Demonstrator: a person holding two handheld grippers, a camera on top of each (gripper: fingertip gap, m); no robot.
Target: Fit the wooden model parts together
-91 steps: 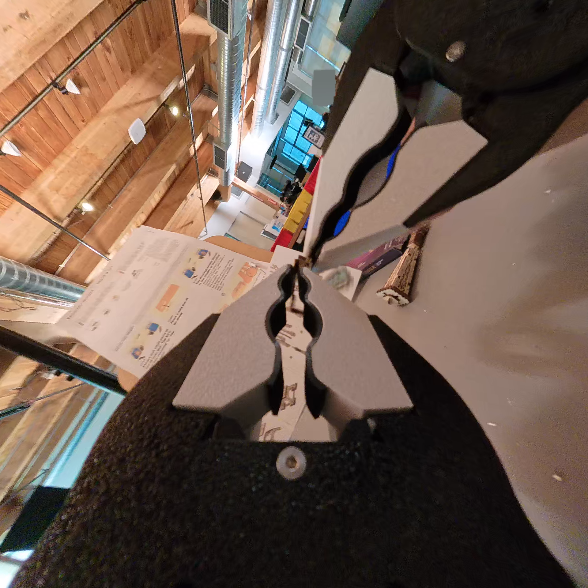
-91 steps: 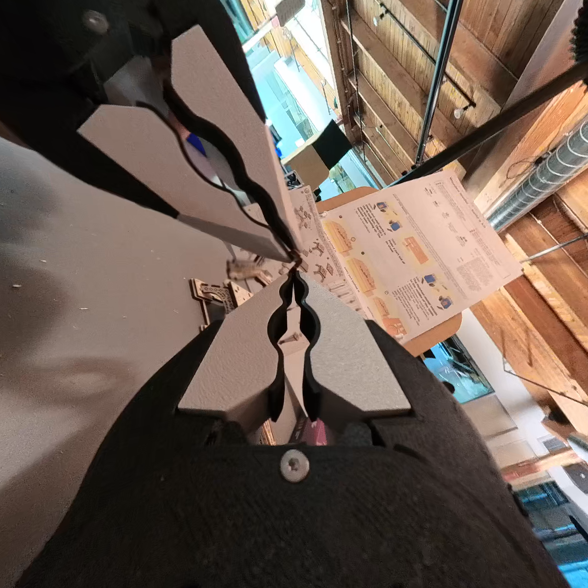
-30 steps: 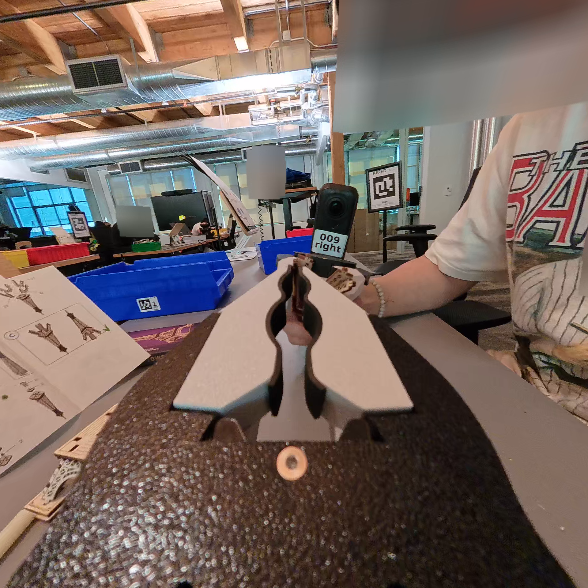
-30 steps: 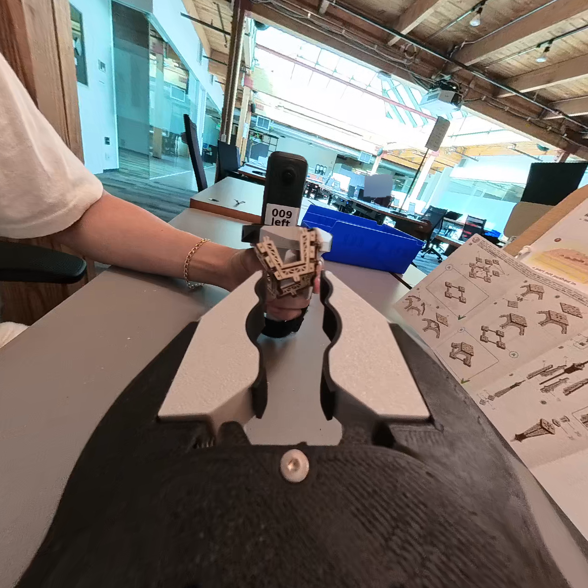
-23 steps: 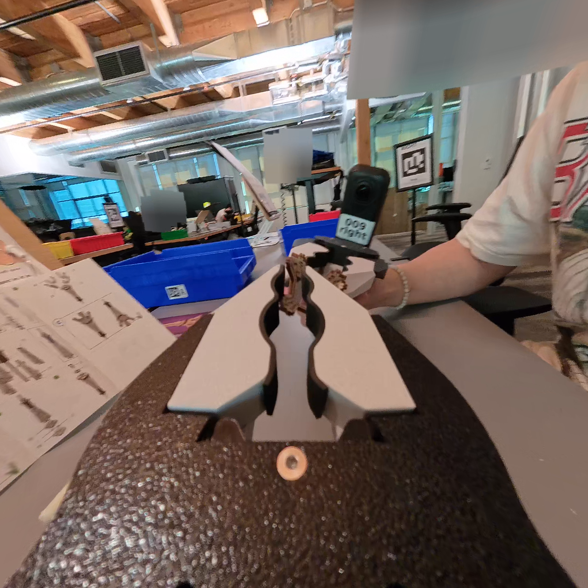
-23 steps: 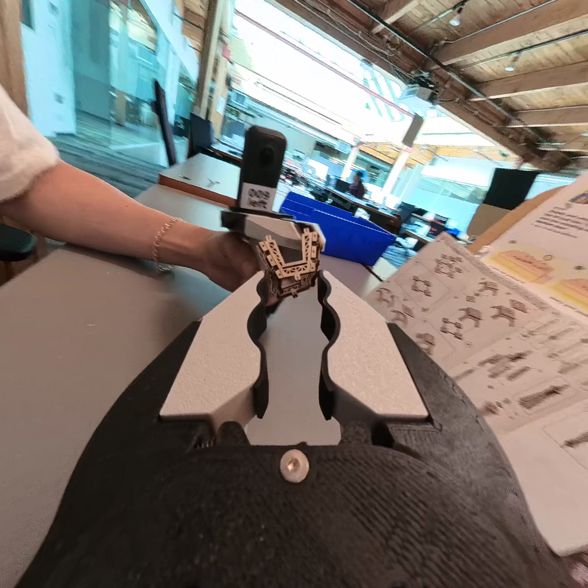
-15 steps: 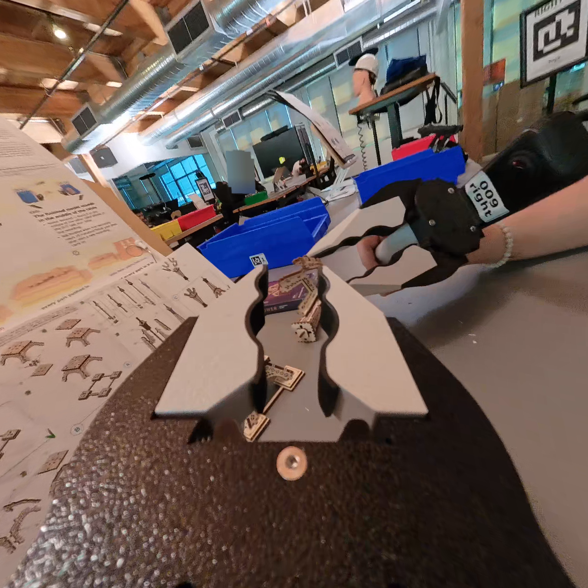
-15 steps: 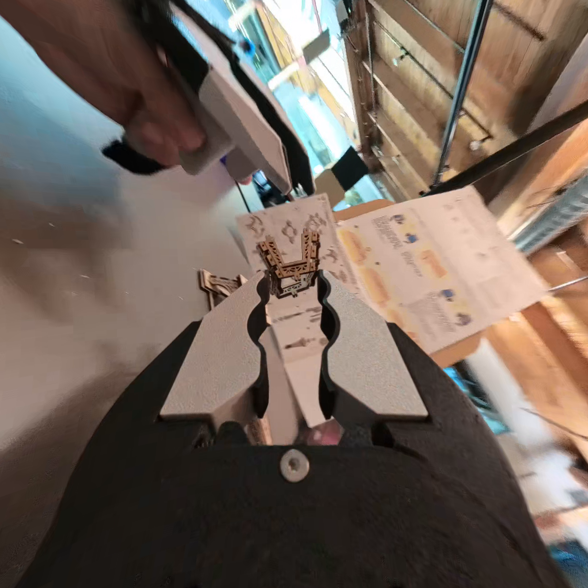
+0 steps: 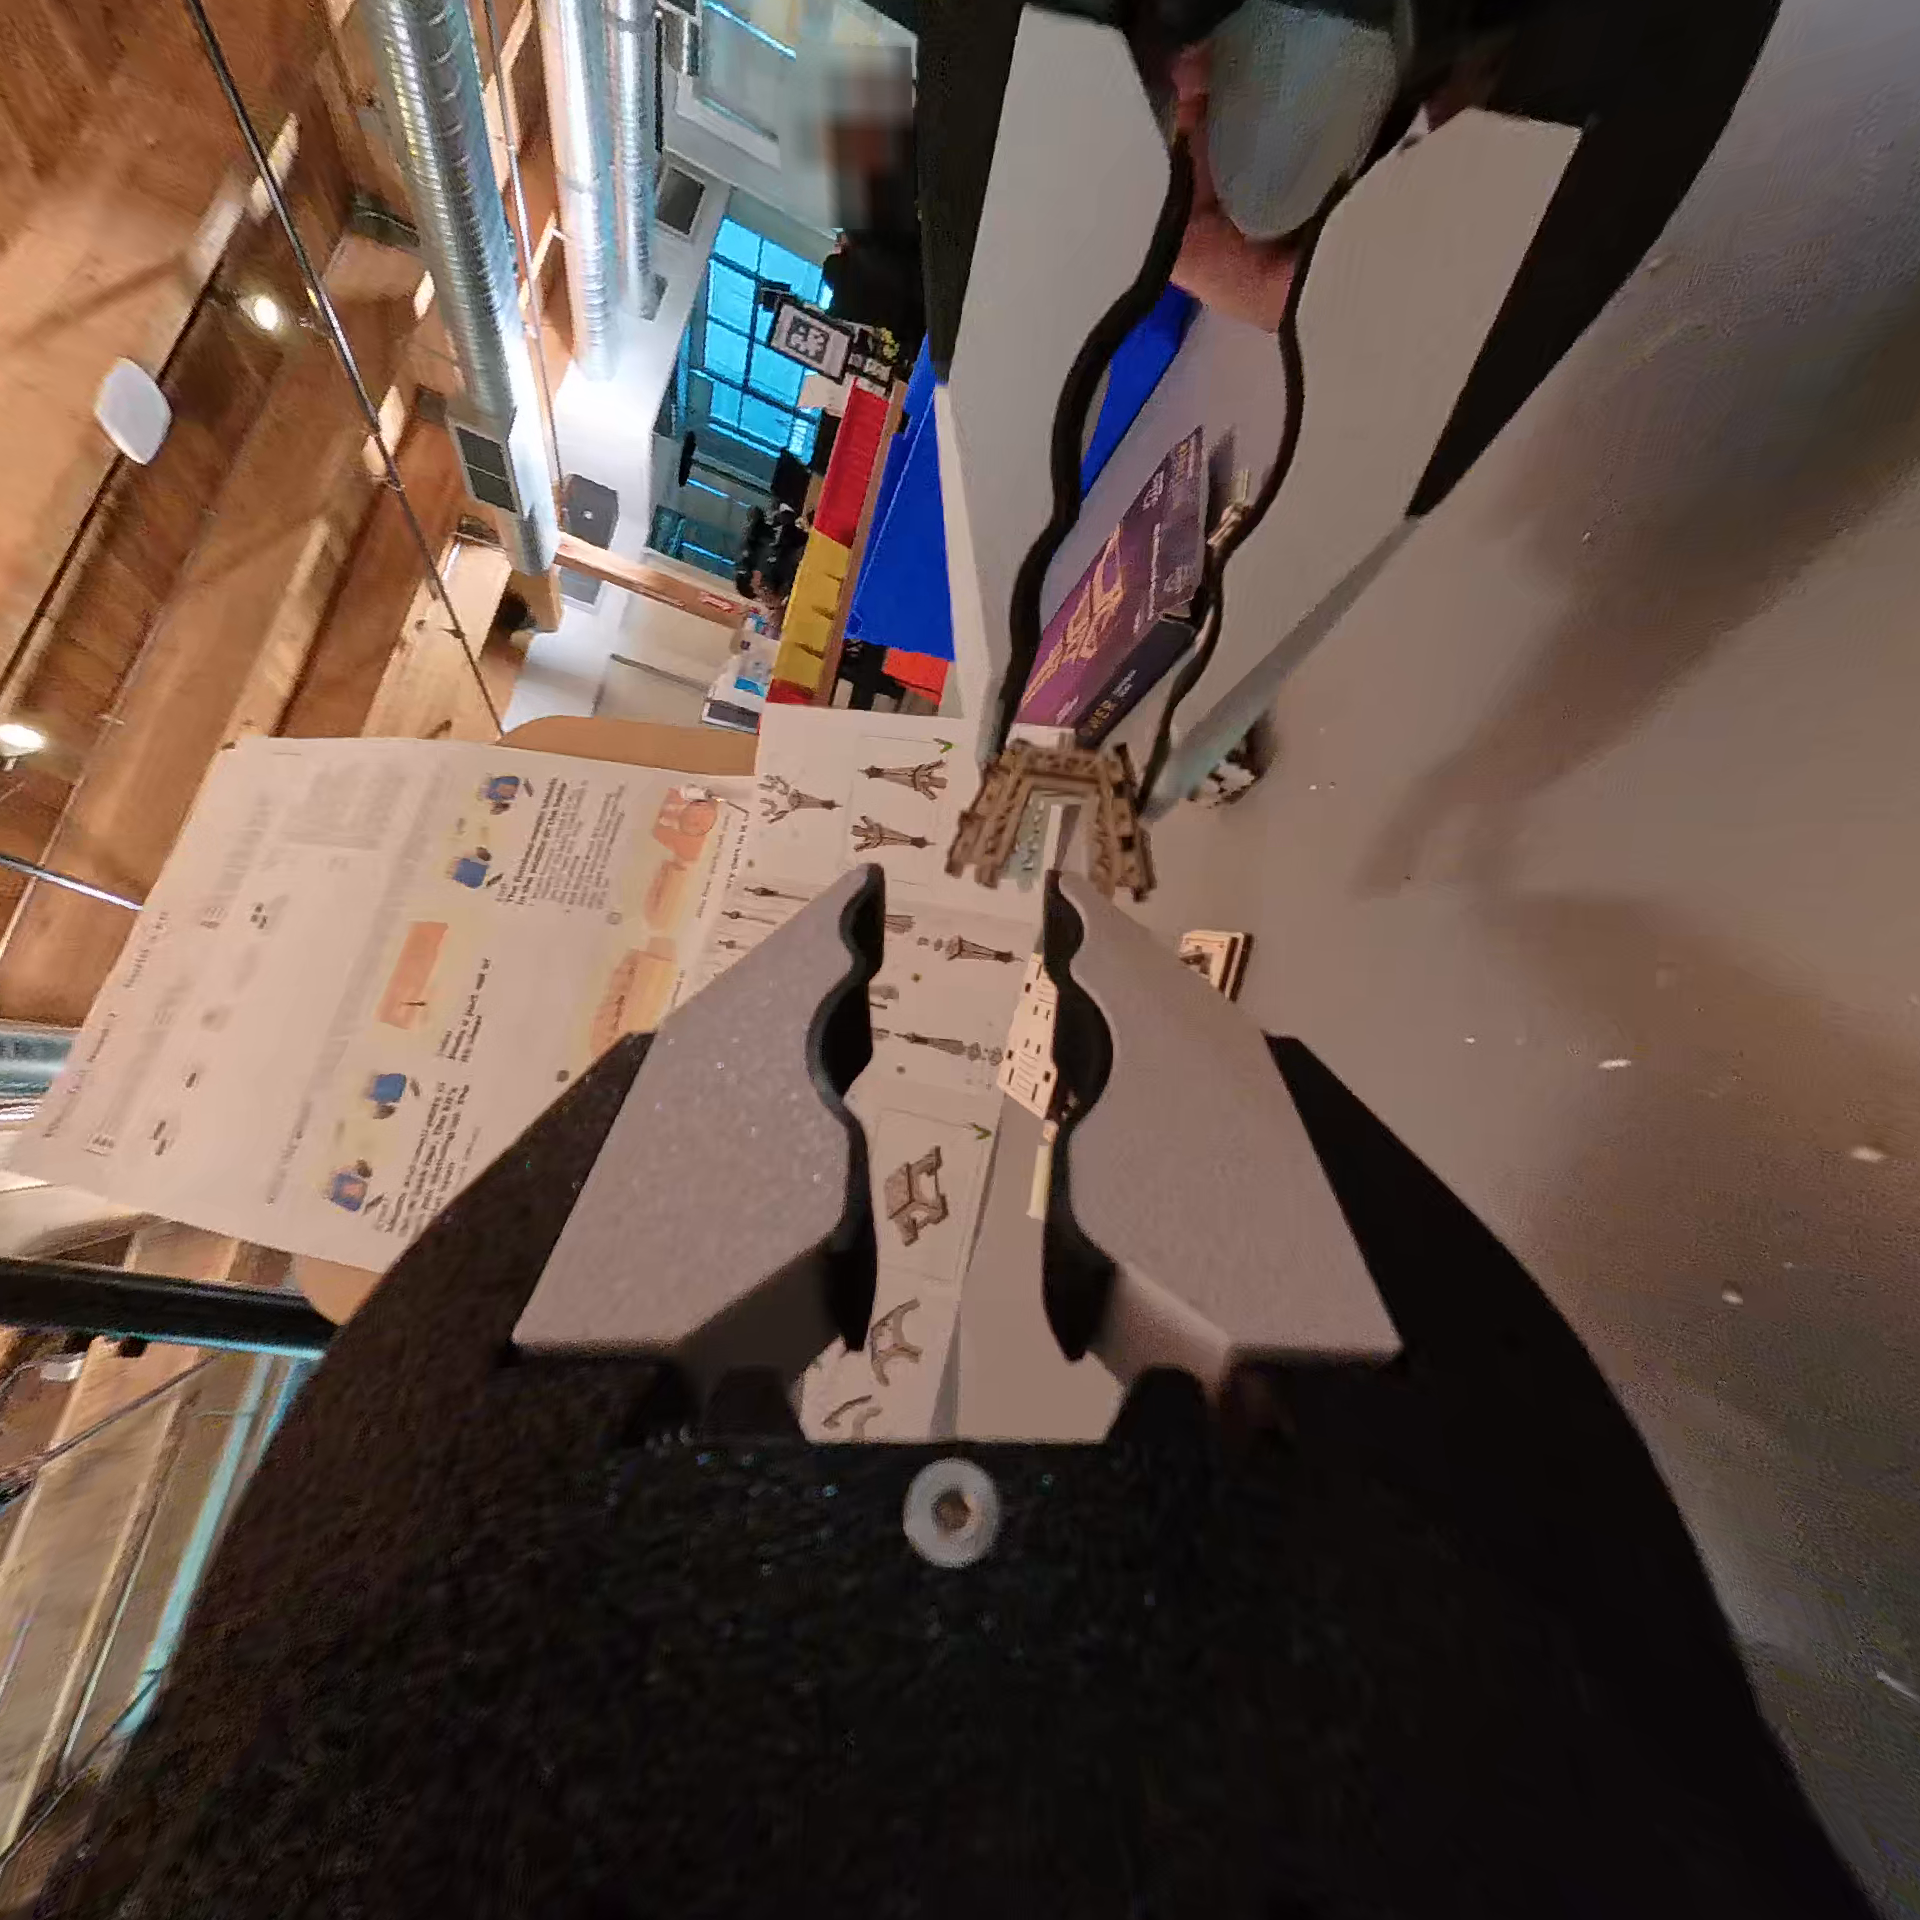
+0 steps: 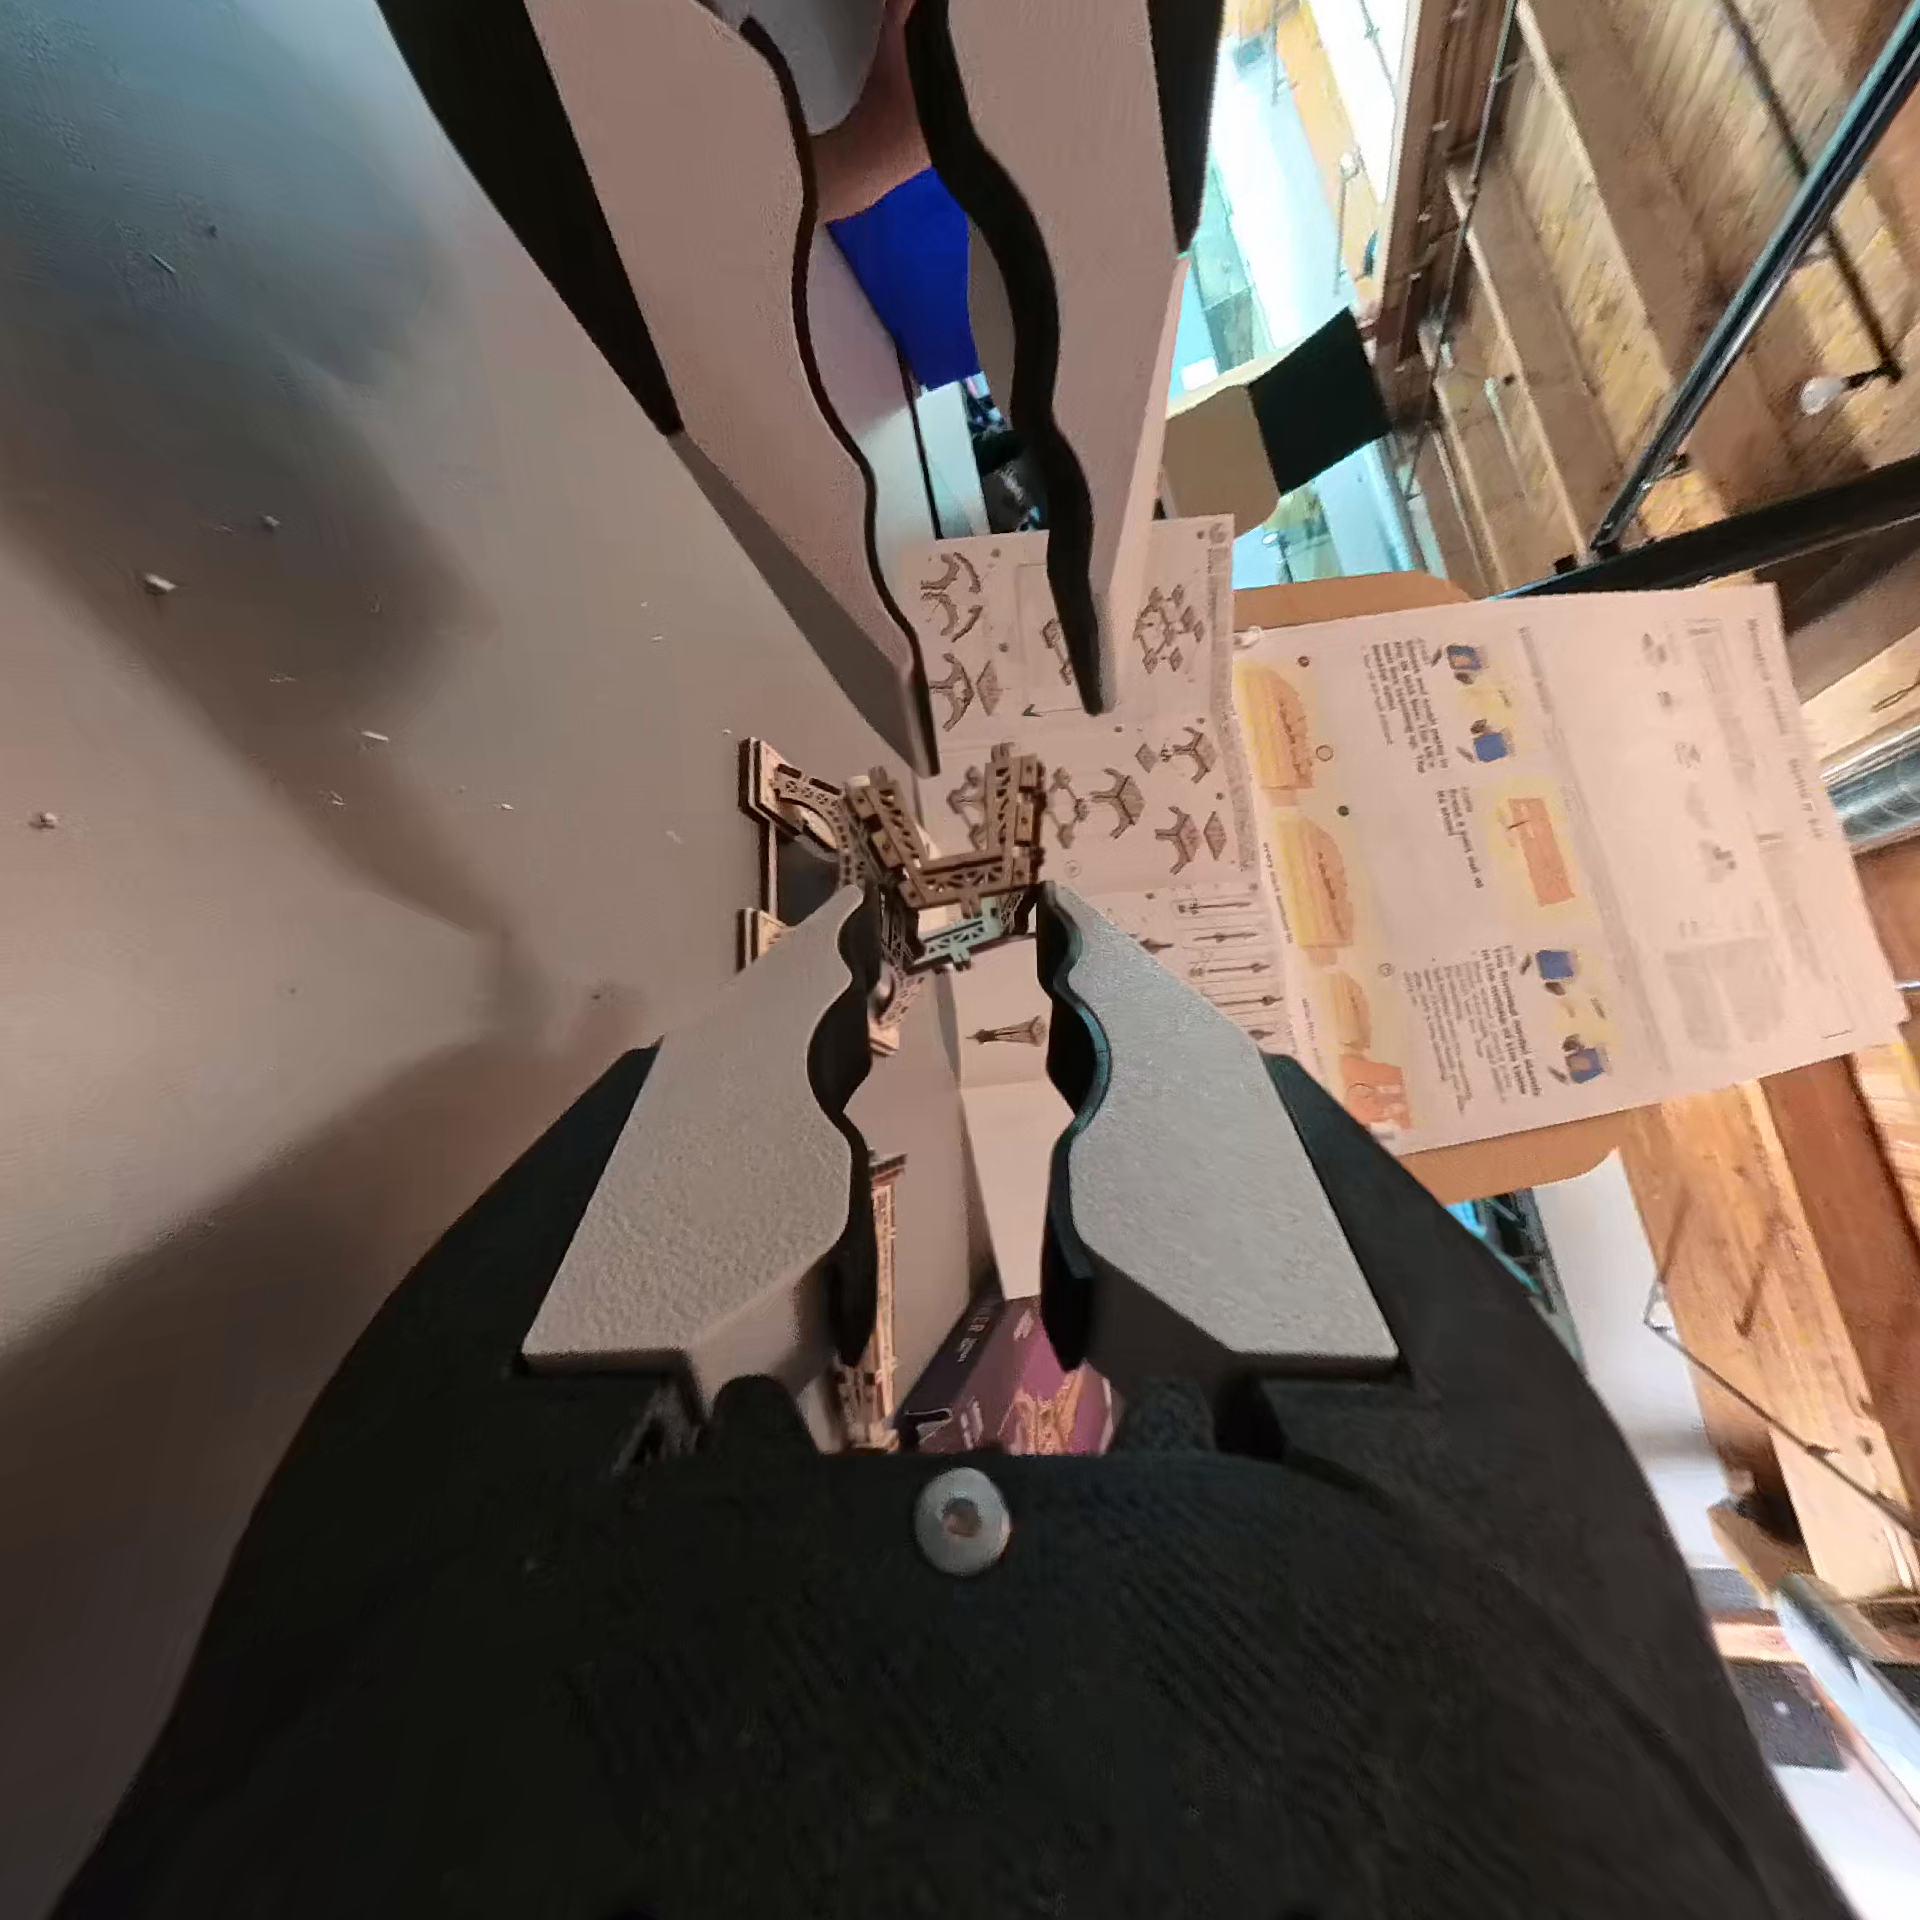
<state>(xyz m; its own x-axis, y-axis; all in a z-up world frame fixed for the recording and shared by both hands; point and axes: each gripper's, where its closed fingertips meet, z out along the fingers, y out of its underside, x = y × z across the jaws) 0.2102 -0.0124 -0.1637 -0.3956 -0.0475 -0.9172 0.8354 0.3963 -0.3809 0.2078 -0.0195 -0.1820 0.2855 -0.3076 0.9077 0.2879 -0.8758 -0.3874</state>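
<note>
R gripper [image 10: 951, 920] pinches the lattice arch [image 10: 951, 883] at its tips, 12 o'clock. L gripper [image 9: 961, 899] jaws wide, empty, facing it. Judgement: keep arch level, close L gently on legs.

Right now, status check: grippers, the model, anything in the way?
Right gripper shut on lattice section. Left gripper open, empty, facing it. Second lattice piece on table just behind. Nothing between them.
</note>
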